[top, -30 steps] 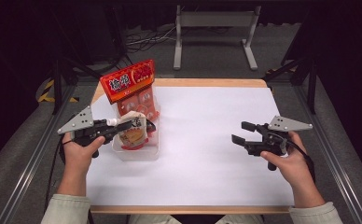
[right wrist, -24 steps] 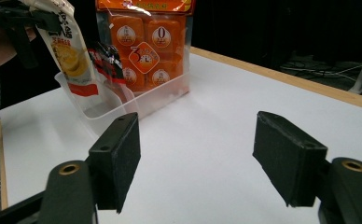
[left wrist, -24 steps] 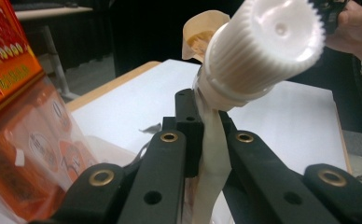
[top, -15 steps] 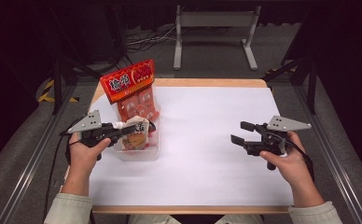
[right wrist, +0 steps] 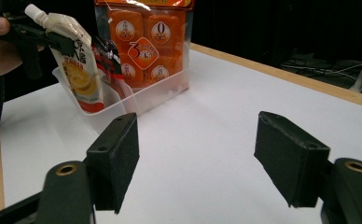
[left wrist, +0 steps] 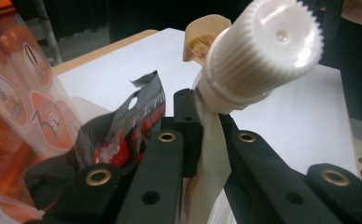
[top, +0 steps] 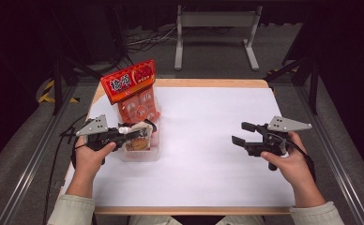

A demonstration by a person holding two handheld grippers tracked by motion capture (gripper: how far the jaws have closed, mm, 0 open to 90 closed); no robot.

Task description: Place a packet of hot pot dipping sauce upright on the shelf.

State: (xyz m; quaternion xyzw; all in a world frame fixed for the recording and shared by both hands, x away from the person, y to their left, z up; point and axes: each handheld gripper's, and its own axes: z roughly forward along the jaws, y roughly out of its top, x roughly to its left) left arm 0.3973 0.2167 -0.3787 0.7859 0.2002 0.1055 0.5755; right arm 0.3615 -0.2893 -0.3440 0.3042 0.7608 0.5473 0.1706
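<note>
My left gripper [top: 135, 132] is shut on the neck of a spouted pouch [top: 138, 142], just below its white ribbed cap [left wrist: 263, 46]. The pouch [right wrist: 79, 70] hangs upright with its lower part inside a clear plastic bin [top: 145, 155] at the table's left. Standing in the bin's far end is a tall orange snack bag [top: 133, 93], and a dark red-printed packet [left wrist: 132, 121] stands between it and the pouch. Over the right of the table my right gripper [top: 238, 132] stands open, nothing between its pads [right wrist: 118, 156].
A white sheet [top: 208, 140] covers the table, wooden edges showing around it. Dark floor, metal frames and a grey stand [top: 215, 28] lie beyond the far edge. Cables trail off the table's left side.
My left gripper has sunk a little with the pouch, bringing it lower into the bin. The right gripper has stayed where it was.
</note>
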